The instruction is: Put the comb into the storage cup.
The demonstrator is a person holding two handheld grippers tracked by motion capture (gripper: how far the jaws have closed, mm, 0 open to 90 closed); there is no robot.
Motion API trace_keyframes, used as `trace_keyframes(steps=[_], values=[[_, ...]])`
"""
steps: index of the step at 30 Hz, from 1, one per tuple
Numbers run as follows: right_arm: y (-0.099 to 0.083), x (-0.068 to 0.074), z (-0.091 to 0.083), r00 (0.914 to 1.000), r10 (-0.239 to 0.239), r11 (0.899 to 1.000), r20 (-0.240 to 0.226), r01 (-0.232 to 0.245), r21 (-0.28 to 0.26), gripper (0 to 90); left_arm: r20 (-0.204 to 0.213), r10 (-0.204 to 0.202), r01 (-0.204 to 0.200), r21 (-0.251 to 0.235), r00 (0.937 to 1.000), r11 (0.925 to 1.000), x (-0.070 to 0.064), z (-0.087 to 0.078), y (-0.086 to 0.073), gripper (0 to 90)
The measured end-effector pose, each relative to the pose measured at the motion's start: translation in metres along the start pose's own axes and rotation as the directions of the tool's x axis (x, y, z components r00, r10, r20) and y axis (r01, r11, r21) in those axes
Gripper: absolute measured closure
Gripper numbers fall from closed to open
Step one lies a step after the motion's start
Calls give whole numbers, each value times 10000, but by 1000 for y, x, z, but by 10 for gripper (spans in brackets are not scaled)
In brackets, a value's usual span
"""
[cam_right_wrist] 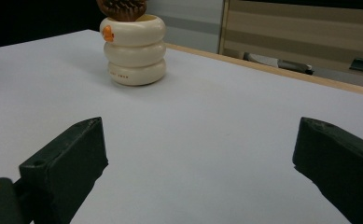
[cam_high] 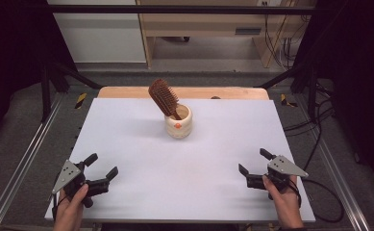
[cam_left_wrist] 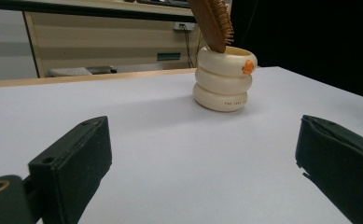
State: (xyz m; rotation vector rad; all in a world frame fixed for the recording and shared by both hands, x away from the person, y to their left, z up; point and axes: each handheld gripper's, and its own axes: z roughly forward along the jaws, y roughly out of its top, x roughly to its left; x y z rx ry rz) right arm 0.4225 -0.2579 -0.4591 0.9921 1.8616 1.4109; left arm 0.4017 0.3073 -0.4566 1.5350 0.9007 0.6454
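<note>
A cream-coloured ceramic holder shaped as 3 stacked rings [cam_high: 178, 124] stands upright on the white rectangular worktop [cam_high: 141, 144], toward its far middle. A small orange mark sits on the holder's top ring, facing the person's side. A brown wooden hairbrush [cam_high: 164, 97] stands in the holder handle-down, its bristled head tilted up and to the left in the high view.

The left tool [cam_high: 103, 167] is held in the person's left hand [cam_high: 72, 201] at the near left corner of the worktop. Its jaws stand wide apart with nothing between them. In the left gripper view the holder [cam_left_wrist: 224, 79] lies ahead, well apart from the jaws, with the hairbrush [cam_left_wrist: 212, 22] leaning out of its mouth.

The right tool [cam_high: 254, 161] is held in the person's right hand [cam_high: 283, 193] at the near right corner. Its jaws also stand wide apart and empty. In the right gripper view the holder [cam_right_wrist: 134, 50] lies ahead to the left, well apart.

Both tools are well apart from each other and from the holder.
</note>
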Motion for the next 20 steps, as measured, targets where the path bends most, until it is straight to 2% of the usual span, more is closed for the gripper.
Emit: trace_keyframes(steps=[7,15,18,20], values=[[-1,2,5,9999,88,9999,-79,-89,-85,33,113,48,-45,-207,9999,9998,-4,2,-1,36],[-2,4,17,9991,376,9992,-199,-379,-127,38,-78,-73,66,-883,9999,9961,-1,10,4,36],[-3,2,19,9984,537,9983,-174,-541,-237,38,-103,133,-141,-828,9999,9965,-1,14,5,36],[-3,1,20,9981,603,9978,-156,-607,-251,37,-118,96,-105,-811,9999,9967,0,14,4,36]])
